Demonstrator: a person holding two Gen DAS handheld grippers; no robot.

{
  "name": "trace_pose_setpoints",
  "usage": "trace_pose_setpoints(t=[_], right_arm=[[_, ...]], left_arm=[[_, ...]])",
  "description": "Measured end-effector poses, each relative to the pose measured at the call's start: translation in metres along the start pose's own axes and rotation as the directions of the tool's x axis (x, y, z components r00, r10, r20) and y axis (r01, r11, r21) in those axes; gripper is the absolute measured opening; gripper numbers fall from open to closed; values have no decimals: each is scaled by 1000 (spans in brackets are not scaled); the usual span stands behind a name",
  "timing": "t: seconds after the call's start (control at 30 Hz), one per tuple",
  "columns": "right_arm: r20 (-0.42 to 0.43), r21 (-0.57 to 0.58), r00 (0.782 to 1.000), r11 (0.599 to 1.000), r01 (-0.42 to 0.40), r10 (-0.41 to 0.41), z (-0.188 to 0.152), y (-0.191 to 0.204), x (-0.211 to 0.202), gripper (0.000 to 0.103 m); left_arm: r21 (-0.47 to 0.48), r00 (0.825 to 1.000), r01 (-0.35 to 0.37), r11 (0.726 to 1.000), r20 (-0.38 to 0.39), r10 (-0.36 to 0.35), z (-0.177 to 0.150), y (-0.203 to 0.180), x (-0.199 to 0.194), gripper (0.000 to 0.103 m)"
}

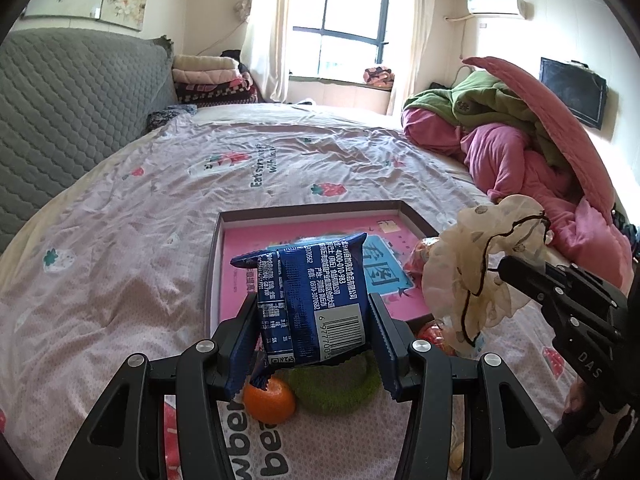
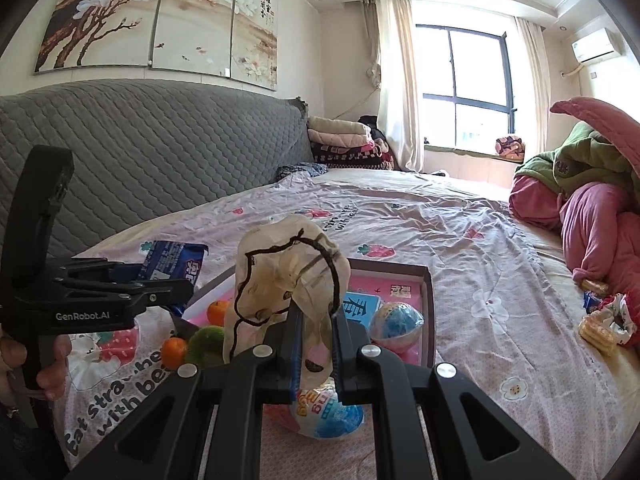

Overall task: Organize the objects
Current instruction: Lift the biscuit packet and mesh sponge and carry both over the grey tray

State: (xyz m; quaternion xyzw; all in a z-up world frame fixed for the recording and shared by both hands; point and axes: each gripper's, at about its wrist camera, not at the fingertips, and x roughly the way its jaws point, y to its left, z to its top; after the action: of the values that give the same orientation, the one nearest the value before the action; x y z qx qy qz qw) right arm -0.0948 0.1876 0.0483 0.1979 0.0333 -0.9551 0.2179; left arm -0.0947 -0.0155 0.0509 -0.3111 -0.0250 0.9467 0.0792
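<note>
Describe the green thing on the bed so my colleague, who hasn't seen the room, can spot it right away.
Start at the shallow box with the pink lining lying on the strawberry-print bedsheet. Just outside its near corner sits a fuzzy green ring, flat on the sheet with a tangerine beside it. It is the only green, furry, ring-shaped item there; its neighbours are smooth orange fruit.

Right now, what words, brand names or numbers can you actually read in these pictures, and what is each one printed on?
"GenRobot.AI": side of the black left gripper.
"DAS": body of the black right gripper, cut off at the edge.
"4000-010-983": blue foil snack packet clamped in the left gripper.
"Eat straw… with be…": pink strawberry-print bedsheet, partly hidden.
"看": blue card in the dark-rimmed pink box.
Packet small print and barcode digits: too small to read.
</note>
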Motion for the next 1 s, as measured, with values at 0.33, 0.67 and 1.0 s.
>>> trace_pose_setpoints(t=[0.33,0.67,1.0], right_arm=[[-7,-10,1000,1000,7,-7,2,-1,10,12],[-6,-23,1000,999,24,-25,7,-4,22,12],[0,-18,1000,1000,24,-24,11,-7,29,12]], left_arm=[[4,1000,-6,1000,9,6,9,5,7,53],[10,1000,-10,1000,11,9,22,11,12,53],[19,1000,-13,1000,17,12,29,14,17,53]])
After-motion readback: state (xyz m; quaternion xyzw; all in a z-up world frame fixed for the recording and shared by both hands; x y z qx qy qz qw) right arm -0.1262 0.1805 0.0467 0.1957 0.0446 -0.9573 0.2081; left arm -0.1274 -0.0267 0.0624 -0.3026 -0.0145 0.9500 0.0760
